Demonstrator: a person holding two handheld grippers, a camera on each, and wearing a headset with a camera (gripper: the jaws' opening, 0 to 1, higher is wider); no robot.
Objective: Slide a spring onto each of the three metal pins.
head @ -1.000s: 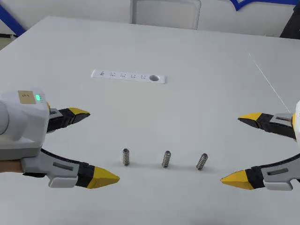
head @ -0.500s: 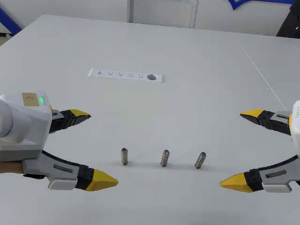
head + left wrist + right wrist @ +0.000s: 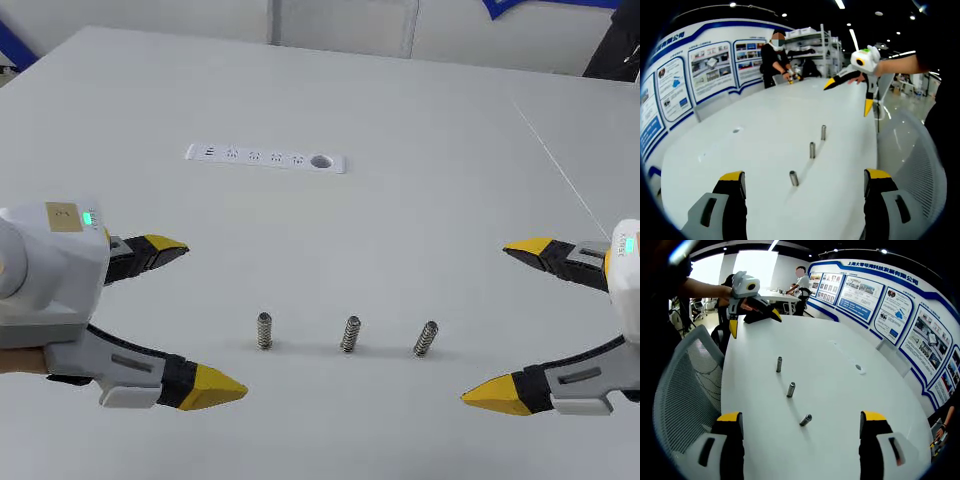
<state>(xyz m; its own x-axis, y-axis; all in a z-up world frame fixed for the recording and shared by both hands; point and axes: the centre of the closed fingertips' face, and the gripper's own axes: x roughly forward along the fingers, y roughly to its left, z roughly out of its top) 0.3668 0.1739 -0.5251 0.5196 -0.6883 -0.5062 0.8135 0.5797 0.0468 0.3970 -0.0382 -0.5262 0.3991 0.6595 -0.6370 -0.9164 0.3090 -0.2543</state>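
Note:
Three metal pins, each with a spring around it, stand in a row on the white table: the left pin point(image 3: 264, 329), the middle pin point(image 3: 350, 333) and the right pin point(image 3: 426, 338), which leans. They also line up in the left gripper view point(image 3: 793, 178) and the right gripper view point(image 3: 805, 420). My left gripper point(image 3: 200, 315) is open at the left of the row, nothing between its yellow-tipped fingers point(image 3: 215, 385). At the right of the row my right gripper point(image 3: 510, 320) is open too and holds nothing.
A white power strip point(image 3: 265, 158) lies flat on the table behind the pins. A grey mesh chair point(image 3: 682, 385) stands at the table's near edge. A person point(image 3: 774, 57) works at the far end of the table.
Both grippers stay open in much the same places. The view has shifted slightly as the head moved. The pins and springs have not moved.

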